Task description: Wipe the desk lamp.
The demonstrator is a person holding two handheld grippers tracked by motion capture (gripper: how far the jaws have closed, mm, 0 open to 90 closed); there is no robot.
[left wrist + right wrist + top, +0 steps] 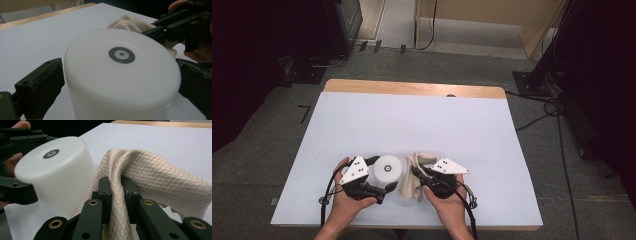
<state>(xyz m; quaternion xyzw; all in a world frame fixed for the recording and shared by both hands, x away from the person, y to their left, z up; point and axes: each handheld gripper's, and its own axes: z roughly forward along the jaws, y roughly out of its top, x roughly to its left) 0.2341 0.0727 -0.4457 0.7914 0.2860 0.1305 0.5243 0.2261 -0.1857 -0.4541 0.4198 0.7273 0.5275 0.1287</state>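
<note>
The person works close to the near edge of the desk (362, 120), which keeps both things within easy reach; the left hand-held gripper (379, 187) has its 2 jaws set on opposite sides of the white cup (387, 169), which stands upside down with its base facing up, and they look pressed against its wall, most likely to steady it; the right hand-held gripper (416, 172) is clamped tight on a fold of the beige cloth (414, 187), the fabric bunched between its jaws and draped over them toward the desk; the cloth hangs just beside the cup, touching or nearly touching its side, so I would judge the cup is being held firm so the cloth can wipe it.
</note>
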